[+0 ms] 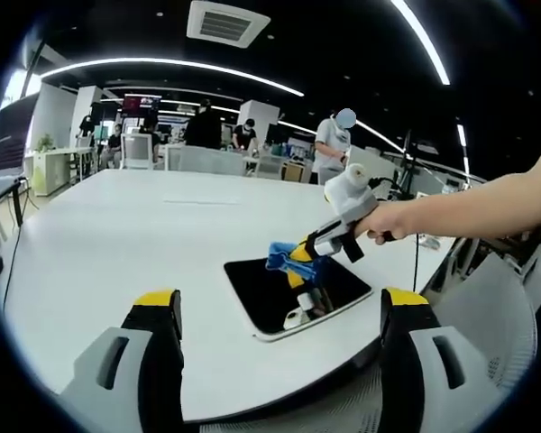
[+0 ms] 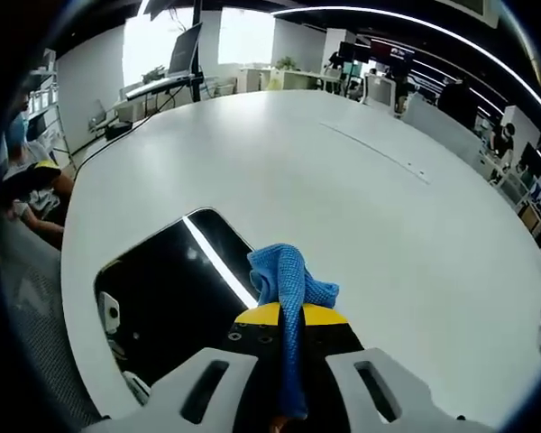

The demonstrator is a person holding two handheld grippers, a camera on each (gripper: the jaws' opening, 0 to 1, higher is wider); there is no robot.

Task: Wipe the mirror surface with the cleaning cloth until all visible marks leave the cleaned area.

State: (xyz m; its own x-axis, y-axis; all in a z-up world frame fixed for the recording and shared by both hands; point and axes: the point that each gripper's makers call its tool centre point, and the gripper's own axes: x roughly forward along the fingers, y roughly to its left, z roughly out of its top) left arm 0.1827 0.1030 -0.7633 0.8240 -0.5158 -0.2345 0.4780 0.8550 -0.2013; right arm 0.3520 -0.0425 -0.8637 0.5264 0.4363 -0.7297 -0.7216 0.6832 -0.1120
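A dark rectangular mirror (image 1: 293, 291) with rounded corners lies flat near the front edge of the white table (image 1: 144, 225). My right gripper (image 1: 305, 254) reaches in from the right, held by a person's hand, shut on a blue cleaning cloth (image 1: 288, 259) just above the mirror's top. In the right gripper view the blue cloth (image 2: 287, 287) is pinched between the yellow-tipped jaws of my right gripper (image 2: 291, 317), hanging at the mirror's (image 2: 171, 289) right edge. My left gripper (image 1: 284, 311) stands open, its jaws wide apart on the near side of the mirror, holding nothing.
A grey mesh chair back (image 1: 487, 361) sits close at the table's front edge. Several people (image 1: 329, 144) stand among desks beyond the table's far end. Monitors and desks (image 2: 176, 63) line the far side in the right gripper view.
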